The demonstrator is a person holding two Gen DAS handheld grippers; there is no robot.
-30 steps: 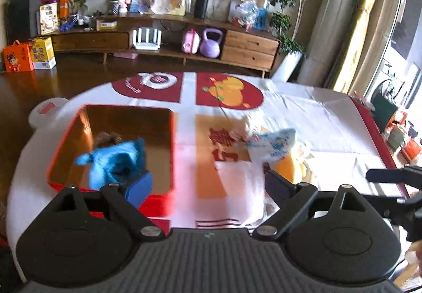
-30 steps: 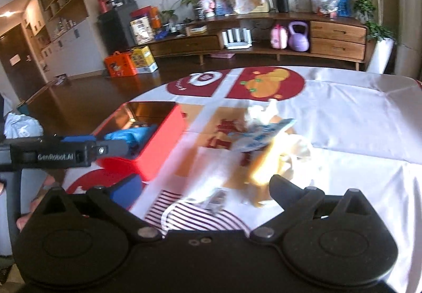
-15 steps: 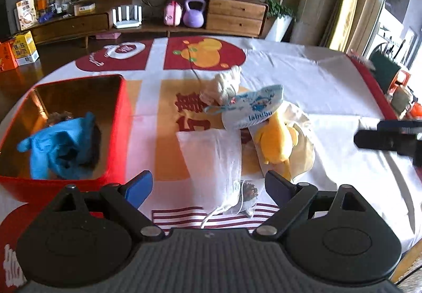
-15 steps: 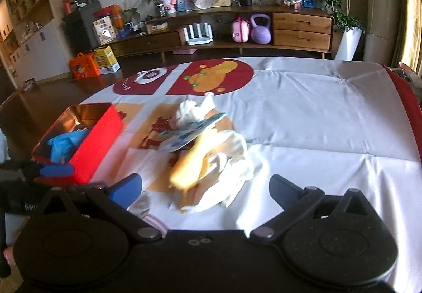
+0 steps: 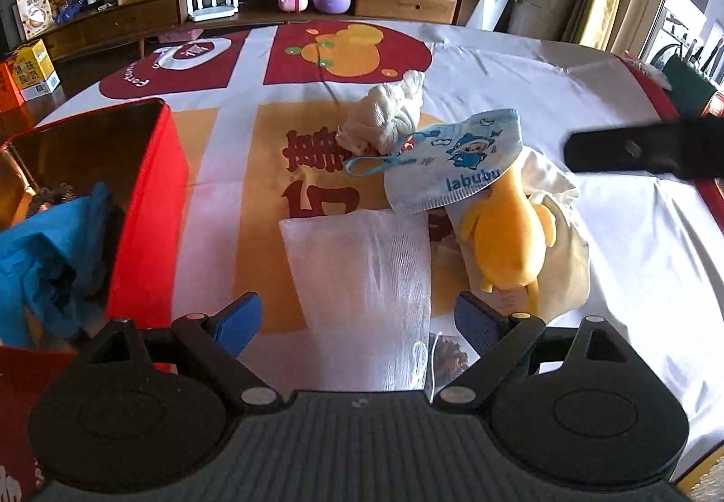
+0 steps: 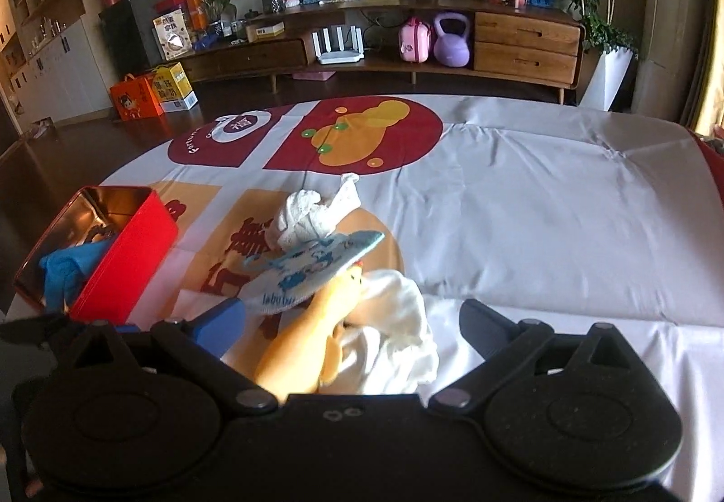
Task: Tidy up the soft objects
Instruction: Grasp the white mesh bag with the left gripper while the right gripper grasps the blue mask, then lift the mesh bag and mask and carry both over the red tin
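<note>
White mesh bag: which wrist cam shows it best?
Left wrist. The white mesh bag lies flat, almost whole, between the open left gripper fingers. The right wrist view shows only a pale corner, behind the blue finger and the mask.

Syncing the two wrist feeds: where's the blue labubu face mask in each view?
Left wrist: face mask sits right of centre, above the yellow plush toy.
Right wrist: face mask is left of centre, just beyond the blue finger pad, over the same toy.
Shared landmark: the red tin box, left in both.
</note>
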